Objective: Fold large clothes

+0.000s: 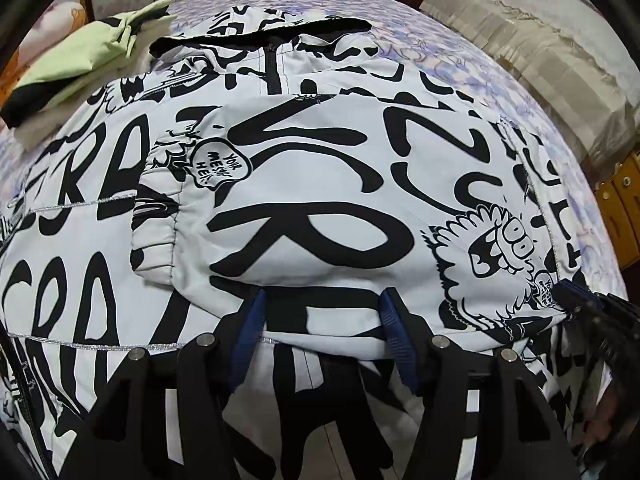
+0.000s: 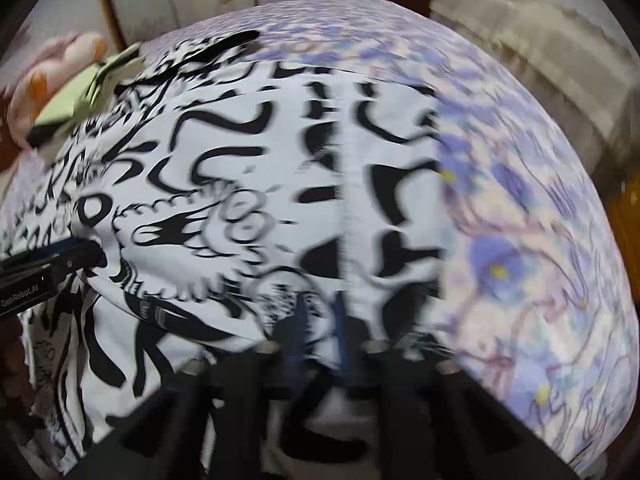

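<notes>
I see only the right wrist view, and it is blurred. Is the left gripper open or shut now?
Observer: Open; the left gripper has its fingers wide apart at the folded sleeve's near edge.
Operator: Where is the cuff?
Observer: The cuff lies on the jacket front, toward the left.
Operator: Is a zipper visible?
Observer: Yes, the zipper runs down from the black collar.

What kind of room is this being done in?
Most likely a bedroom: the black-and-white printed jacket lies on a bed with a purple floral sheet, beside a rolled beige quilt and folded green garment.
</notes>
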`<state>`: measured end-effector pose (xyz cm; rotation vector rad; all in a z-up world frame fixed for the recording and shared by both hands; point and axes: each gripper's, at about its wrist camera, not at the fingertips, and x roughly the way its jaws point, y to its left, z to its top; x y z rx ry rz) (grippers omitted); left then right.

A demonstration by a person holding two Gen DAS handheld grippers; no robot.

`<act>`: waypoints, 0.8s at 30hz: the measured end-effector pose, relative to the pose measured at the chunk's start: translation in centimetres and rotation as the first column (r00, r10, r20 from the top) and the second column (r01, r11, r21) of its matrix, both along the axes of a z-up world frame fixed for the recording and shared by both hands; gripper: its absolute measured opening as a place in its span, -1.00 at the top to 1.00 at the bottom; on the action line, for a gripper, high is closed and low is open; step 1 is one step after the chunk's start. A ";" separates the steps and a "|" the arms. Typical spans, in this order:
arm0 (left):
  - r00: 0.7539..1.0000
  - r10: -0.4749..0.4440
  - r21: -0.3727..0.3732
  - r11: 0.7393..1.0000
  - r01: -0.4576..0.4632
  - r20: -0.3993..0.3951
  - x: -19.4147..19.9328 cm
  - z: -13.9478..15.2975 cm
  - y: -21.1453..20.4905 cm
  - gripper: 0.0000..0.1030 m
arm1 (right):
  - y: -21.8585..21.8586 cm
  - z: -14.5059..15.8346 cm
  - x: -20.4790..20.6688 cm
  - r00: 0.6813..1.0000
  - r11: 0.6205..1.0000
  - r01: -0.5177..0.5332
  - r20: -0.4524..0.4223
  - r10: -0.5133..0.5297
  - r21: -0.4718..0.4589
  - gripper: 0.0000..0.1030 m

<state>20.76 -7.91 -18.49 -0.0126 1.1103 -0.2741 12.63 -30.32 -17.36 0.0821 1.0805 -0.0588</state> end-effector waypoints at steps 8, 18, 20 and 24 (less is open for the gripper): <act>1.000 0.013 0.045 0.999 -0.014 0.015 -0.4 0.8 0.1 -0.13 | -0.7 1.1 -1.4 0.999 0.995 0.042 -0.009 -0.042 0.086 0.89; 0.999 0.038 0.062 0.997 -0.040 0.028 -4.1 4.3 2.6 -0.21 | 2.2 3.4 -2.6 0.998 0.999 0.010 -0.056 -0.008 0.041 0.85; 0.999 0.049 0.057 0.997 -0.050 0.023 -5.4 4.9 3.3 -0.24 | 2.9 3.9 -3.2 0.998 0.999 0.000 -0.064 0.003 0.043 0.85; 0.999 0.049 0.072 0.996 -0.051 0.021 -8.6 6.2 4.8 -0.24 | 4.5 4.7 -4.2 0.996 0.999 -0.023 -0.085 0.026 0.039 0.85</act>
